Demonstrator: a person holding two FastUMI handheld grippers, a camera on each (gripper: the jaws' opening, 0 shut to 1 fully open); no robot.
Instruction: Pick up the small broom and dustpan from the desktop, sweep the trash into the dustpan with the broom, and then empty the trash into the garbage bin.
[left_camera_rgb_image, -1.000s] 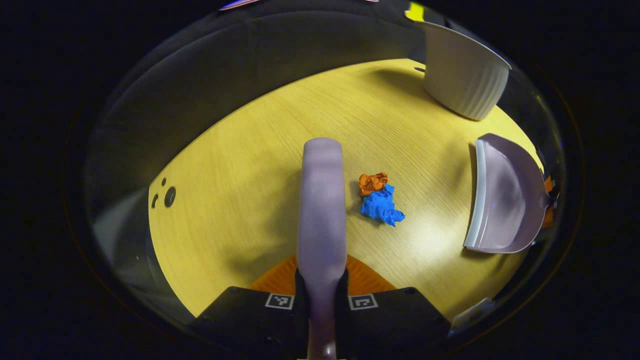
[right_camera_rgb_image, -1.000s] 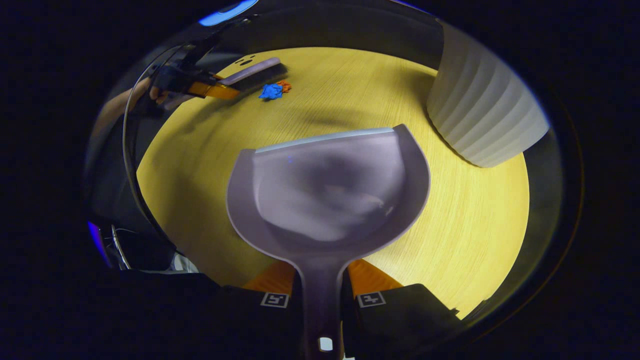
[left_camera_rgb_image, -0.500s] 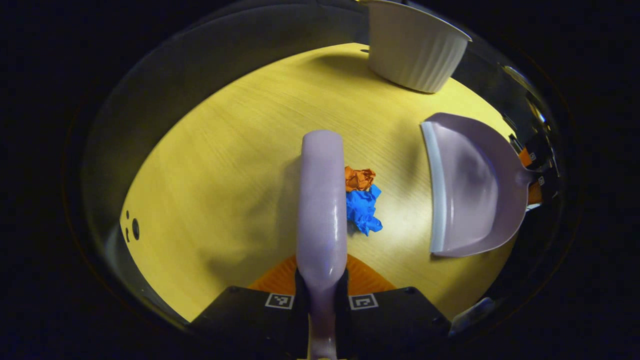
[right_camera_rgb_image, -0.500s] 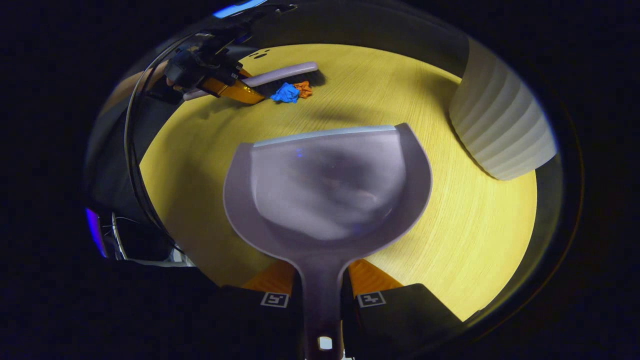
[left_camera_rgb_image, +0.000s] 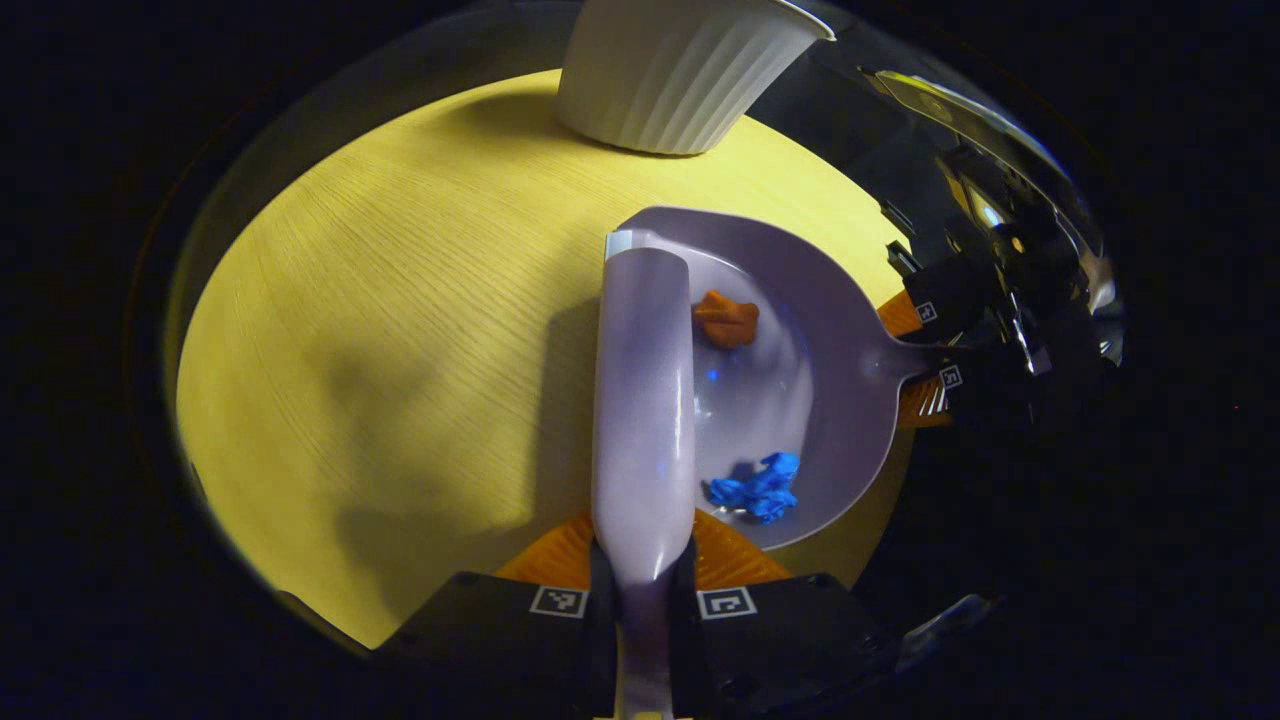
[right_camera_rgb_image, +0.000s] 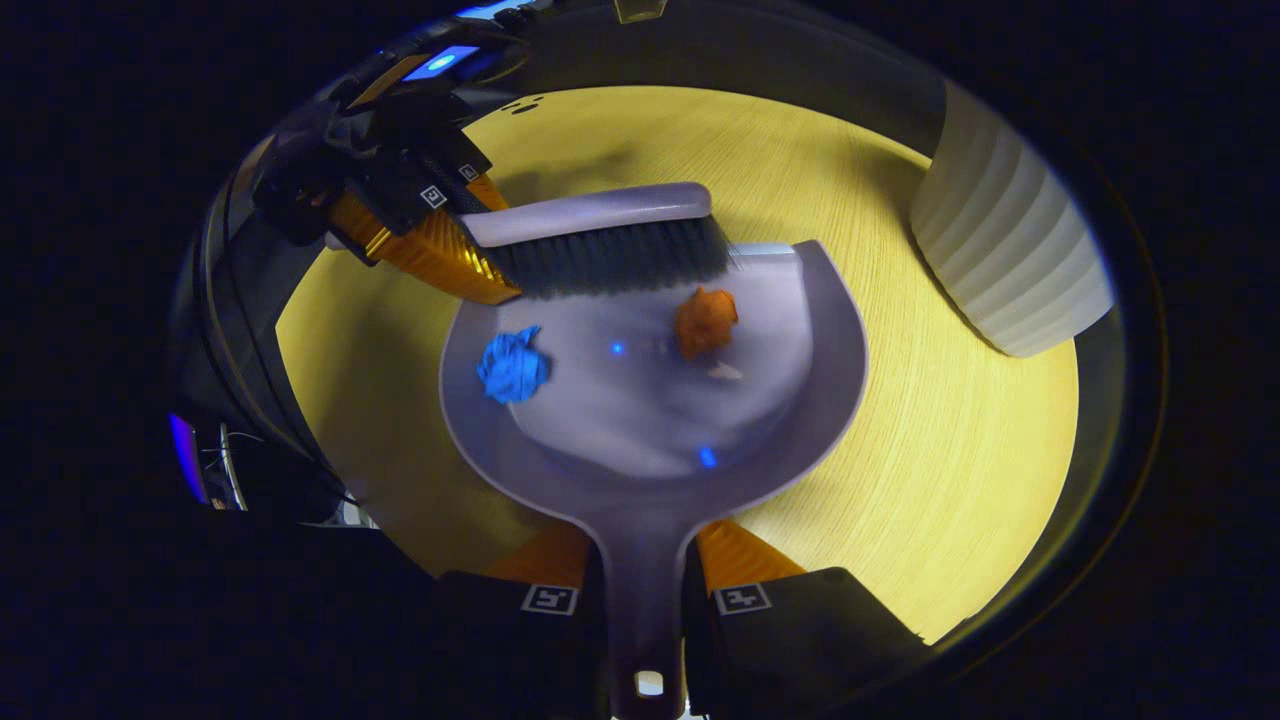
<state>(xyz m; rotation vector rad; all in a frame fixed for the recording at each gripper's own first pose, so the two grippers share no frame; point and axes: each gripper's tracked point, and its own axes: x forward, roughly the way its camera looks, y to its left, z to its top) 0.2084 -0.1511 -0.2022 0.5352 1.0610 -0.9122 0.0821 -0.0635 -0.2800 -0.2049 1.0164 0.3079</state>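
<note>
My left gripper (left_camera_rgb_image: 641, 590) is shut on the handle of the pale lilac broom (left_camera_rgb_image: 643, 400), whose dark bristles (right_camera_rgb_image: 610, 258) rest at the front lip of the lilac dustpan (right_camera_rgb_image: 650, 400). My right gripper (right_camera_rgb_image: 643, 585) is shut on the dustpan's handle. Inside the pan lie an orange paper wad (right_camera_rgb_image: 705, 320) and a blue paper wad (right_camera_rgb_image: 512, 365). In the left gripper view the orange wad (left_camera_rgb_image: 726, 318) and the blue wad (left_camera_rgb_image: 760, 488) lie in the dustpan (left_camera_rgb_image: 840, 340) to the right of the broom. The right gripper (left_camera_rgb_image: 930, 350) appears there on the pan's handle.
A white ribbed garbage bin (left_camera_rgb_image: 670, 70) stands on the yellow wooden desktop (left_camera_rgb_image: 400, 330) just beyond the dustpan; in the right gripper view the bin (right_camera_rgb_image: 1010, 260) is at the right. The left gripper and the hand holding it (right_camera_rgb_image: 390, 200) are at the upper left there.
The broom swept both paper wads off the desktop into the dustpan. Broom and dustpan came together, and the bin is now closer in the left gripper view.
</note>
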